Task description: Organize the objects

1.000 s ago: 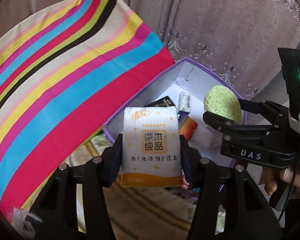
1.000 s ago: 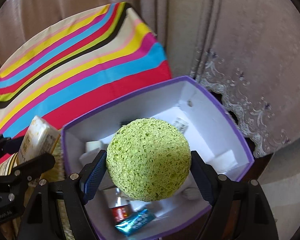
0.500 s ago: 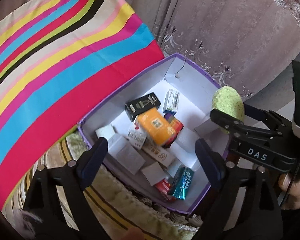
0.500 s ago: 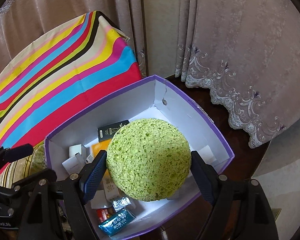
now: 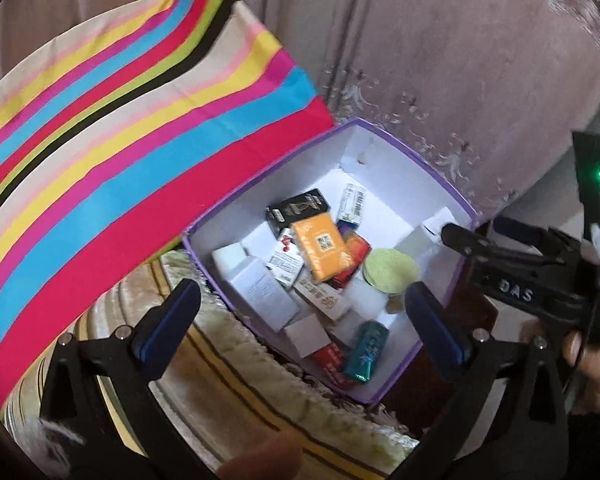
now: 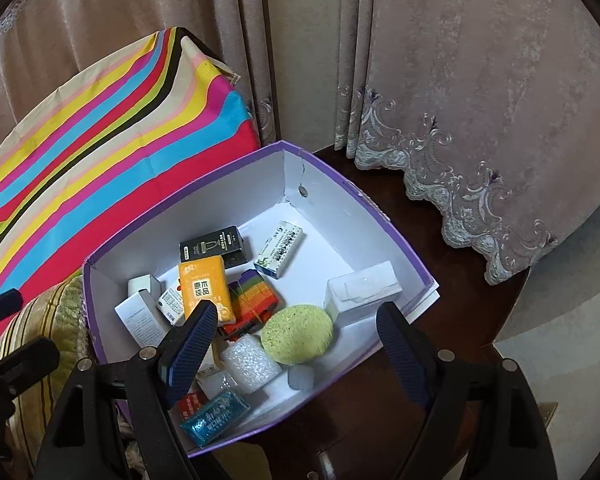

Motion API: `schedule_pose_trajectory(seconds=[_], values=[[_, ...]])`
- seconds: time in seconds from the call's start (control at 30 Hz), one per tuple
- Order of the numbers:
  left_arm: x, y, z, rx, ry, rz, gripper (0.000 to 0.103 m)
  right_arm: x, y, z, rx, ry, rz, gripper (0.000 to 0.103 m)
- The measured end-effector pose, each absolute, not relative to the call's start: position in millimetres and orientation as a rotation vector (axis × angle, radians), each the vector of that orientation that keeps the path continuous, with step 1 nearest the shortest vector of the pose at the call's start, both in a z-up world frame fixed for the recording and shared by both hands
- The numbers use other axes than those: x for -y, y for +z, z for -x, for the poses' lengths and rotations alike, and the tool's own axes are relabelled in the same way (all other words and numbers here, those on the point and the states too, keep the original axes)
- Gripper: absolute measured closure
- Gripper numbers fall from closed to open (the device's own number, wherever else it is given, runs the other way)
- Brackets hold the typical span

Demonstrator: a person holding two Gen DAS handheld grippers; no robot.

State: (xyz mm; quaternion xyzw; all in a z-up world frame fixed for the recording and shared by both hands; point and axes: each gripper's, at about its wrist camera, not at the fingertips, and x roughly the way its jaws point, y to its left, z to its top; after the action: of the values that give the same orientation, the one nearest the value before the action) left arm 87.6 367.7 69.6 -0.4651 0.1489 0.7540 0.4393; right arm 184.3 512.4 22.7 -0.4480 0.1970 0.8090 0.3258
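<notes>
I hold both grippers over the purple-rimmed box [image 6: 384, 220], and neither grips anything: my left gripper [image 5: 300, 316] has its jaws opening wide with only air between the pads, and my right gripper [image 6: 296, 354] stands with its jaws apart and nothing pressed between them. The green sponge [image 6: 297, 334] lies inside the box near its front, touching the rainbow-striped block [image 6: 254, 300], and the orange tissue pack [image 6: 205, 288] rests on top of the small cartons at the left of the pile. The risk I see is in drawing away: the box sits close to the edge of the dark round table [image 6: 452, 292], its near corner almost over the rim, so a finger catching the cardboard wall on the way out could tip or shove it off. The tissue pack looks loosely perched and could slide if the box is jolted. My two grippers are also near each other, the right one just beside my left in the left wrist view, so crossing paths could knock them together. Open room lies above the box and to the right over bare table; the striped cloth [image 6: 100, 152] and curtains [image 6: 480, 80] crowd the left and back
</notes>
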Motion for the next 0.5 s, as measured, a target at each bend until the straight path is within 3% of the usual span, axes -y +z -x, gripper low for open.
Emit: schedule_pose_trajectory(seconds=[0.5], values=[[-388.4, 59.7, -102.9, -0.403, 1.861, 1.18, 0.0, -515.0, 12.5, -200.2, -0.511, 2.076, 1.186, 0.02]])
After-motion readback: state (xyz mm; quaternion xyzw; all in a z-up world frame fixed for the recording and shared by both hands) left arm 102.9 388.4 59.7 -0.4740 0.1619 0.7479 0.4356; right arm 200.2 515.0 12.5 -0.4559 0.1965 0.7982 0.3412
